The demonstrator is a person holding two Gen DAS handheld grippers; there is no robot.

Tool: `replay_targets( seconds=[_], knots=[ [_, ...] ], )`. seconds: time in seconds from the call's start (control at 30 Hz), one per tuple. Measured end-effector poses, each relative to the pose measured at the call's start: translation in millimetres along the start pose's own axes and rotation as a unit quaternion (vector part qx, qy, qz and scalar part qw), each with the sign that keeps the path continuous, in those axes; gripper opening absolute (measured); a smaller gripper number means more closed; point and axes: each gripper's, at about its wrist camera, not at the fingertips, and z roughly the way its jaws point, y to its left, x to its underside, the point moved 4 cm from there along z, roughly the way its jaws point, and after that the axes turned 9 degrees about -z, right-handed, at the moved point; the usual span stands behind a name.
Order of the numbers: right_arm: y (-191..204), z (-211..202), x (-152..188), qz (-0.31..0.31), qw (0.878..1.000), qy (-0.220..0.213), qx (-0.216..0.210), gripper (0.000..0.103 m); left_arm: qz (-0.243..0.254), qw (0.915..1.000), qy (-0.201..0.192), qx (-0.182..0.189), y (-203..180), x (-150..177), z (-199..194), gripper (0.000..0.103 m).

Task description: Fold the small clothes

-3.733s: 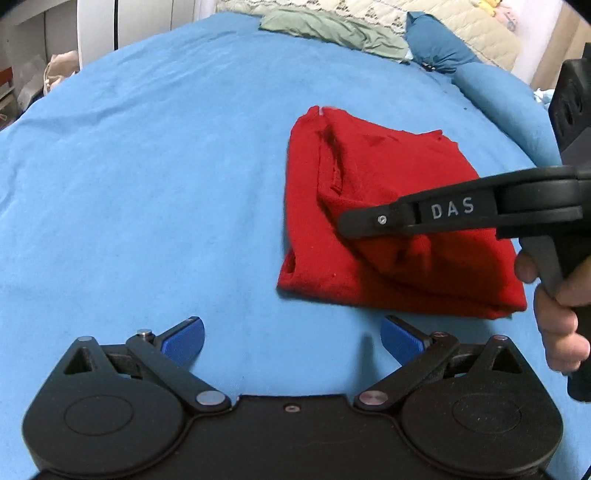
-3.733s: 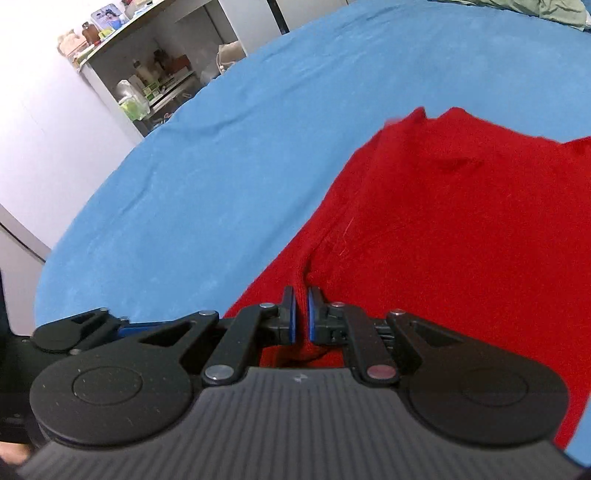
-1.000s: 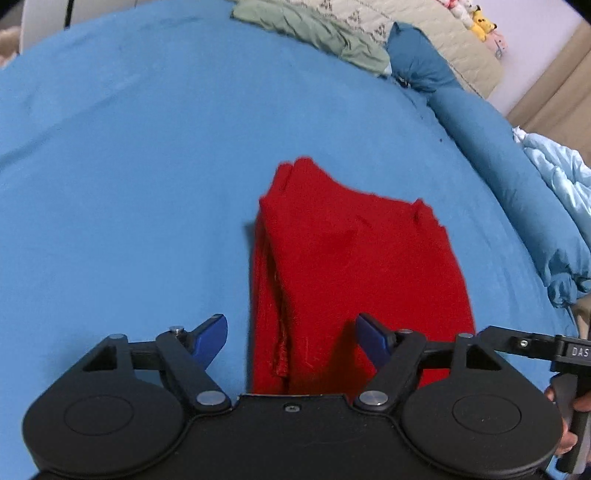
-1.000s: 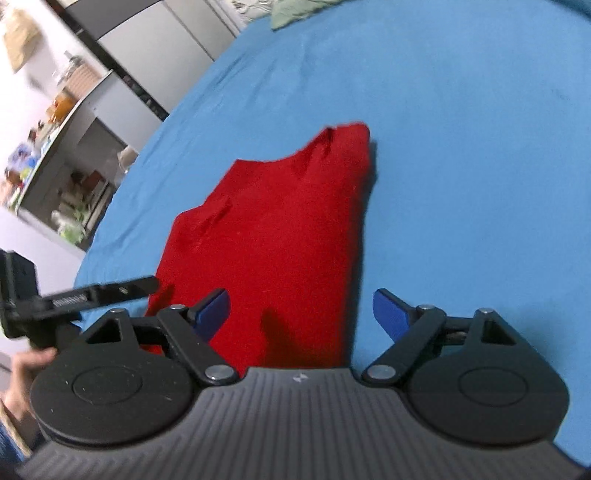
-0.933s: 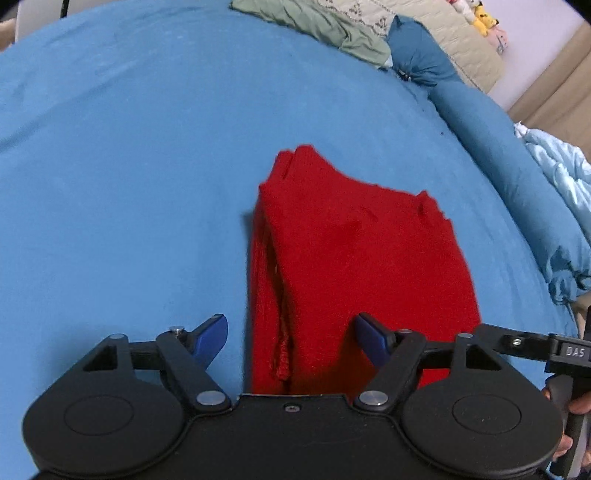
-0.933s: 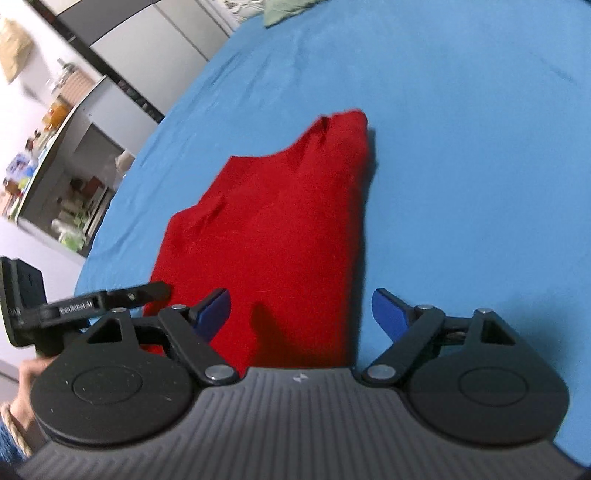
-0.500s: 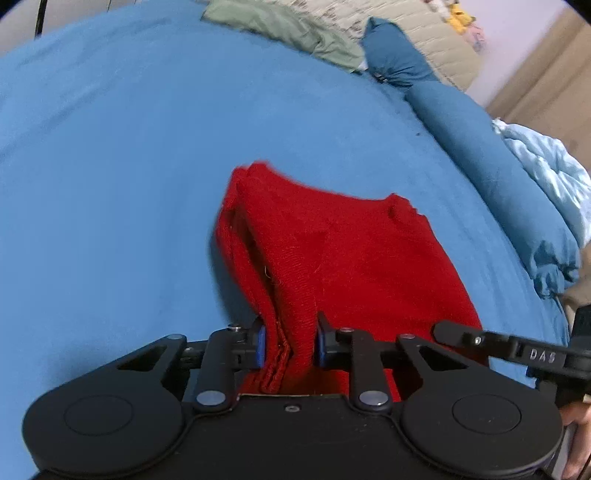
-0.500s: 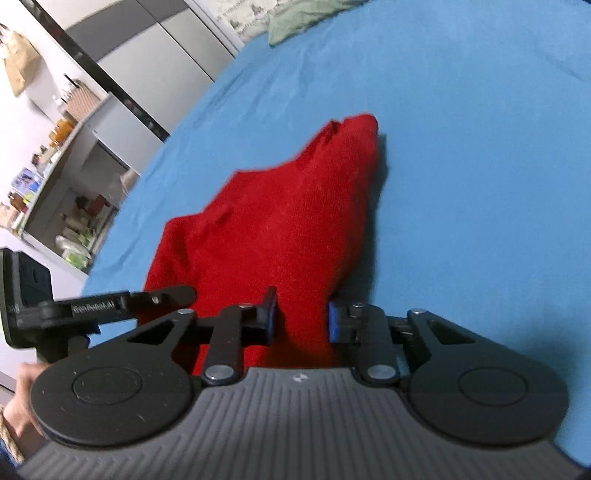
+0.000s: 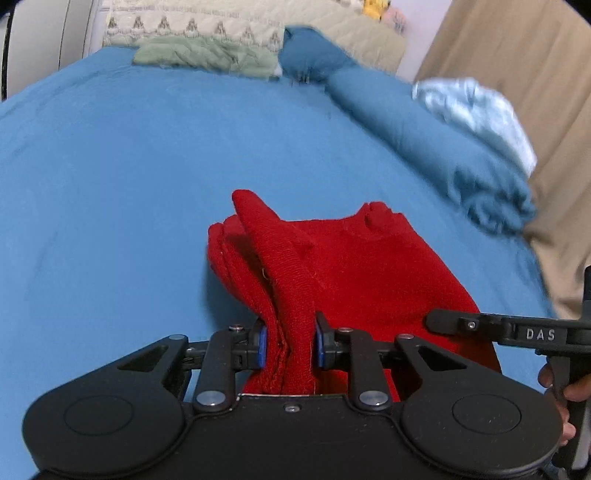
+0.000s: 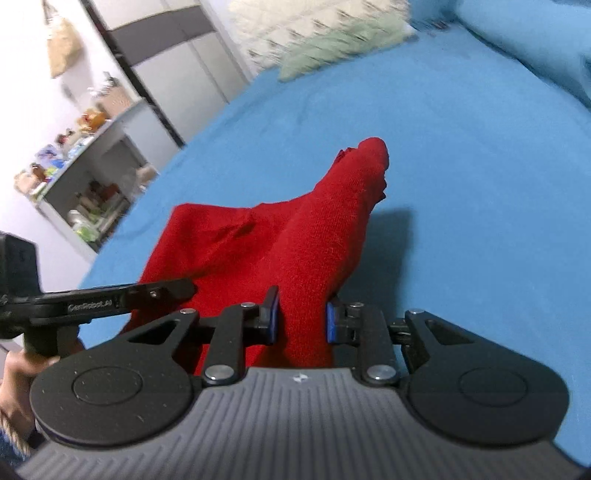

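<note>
A folded red garment (image 9: 354, 266) lies on the blue bedsheet (image 9: 129, 184), its near edge raised off the sheet. My left gripper (image 9: 289, 346) is shut on the garment's near left corner, several layers bunched between the blue pads. My right gripper (image 10: 302, 322) is shut on the near right corner of the red garment (image 10: 288, 240). The right gripper's black finger shows at the right of the left wrist view (image 9: 491, 328). The left gripper's finger shows at the left of the right wrist view (image 10: 110, 295).
A green cloth (image 9: 207, 59) and a quilted cover (image 9: 240, 26) lie at the bed's far end. A rolled blue blanket (image 9: 424, 133) and a pale blue cloth (image 9: 476, 110) run along the right. Grey shelves (image 10: 85, 177) with small items stand left of the bed.
Both grippers went from open astride the garment's near edge to shut on its two near corners. The near edge has since risen off the sheet.
</note>
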Motion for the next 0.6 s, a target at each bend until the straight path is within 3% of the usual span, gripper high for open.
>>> replay_targets(
  seconds=[0.1, 0.2, 0.3, 0.33, 0.37, 0.4, 0.47, 0.6],
  knots=[
    [-28.4, 8.2, 40.1, 0.064, 0.998, 0.013, 0.019, 0.040, 0.019, 0.9988, 0.006, -0.044, -6.9, 24.6, 16.3, 0.026],
    [-43.1, 13.5, 58.0, 0.087, 0.996, 0.009, 0.020, 0.043, 0.011, 0.9987, 0.004, -0.049, -7.6, 20.8, 13.6, 0.031],
    [-38.8, 9.2, 53.9, 0.062, 0.998, 0.011, 0.031, 0.054, 0.011, 0.9972, -0.013, -0.073, -7.5, 11.5, 2.9, 0.052],
    [-35.2, 3.9, 50.6, 0.043, 0.998, 0.006, 0.041, 0.060, 0.011, 0.9968, -0.023, -0.075, -4.3, 10.6, -2.5, 0.065],
    [-34.1, -1.1, 48.5, 0.028, 0.998, -0.001, 0.049, 0.075, 0.010, 0.9967, -0.029, -0.075, -1.6, 10.4, -5.8, 0.070],
    [-32.9, -7.8, 46.0, 0.015, 0.998, -0.014, 0.061, 0.085, 0.004, 0.9966, -0.031, -0.076, 3.2, 9.7, -6.9, 0.070],
    [-37.6, -12.9, 46.1, 0.009, 0.997, -0.026, 0.077, 0.086, -0.009, 0.9956, -0.023, -0.091, 14.4, 12.3, -2.0, 0.069],
    [-60.3, 4.6, 60.2, 0.027, 0.995, 0.011, 0.095, 0.086, -0.019, 0.9938, -0.002, -0.110, 32.2, 25.4, 14.8, 0.070]
  ],
)
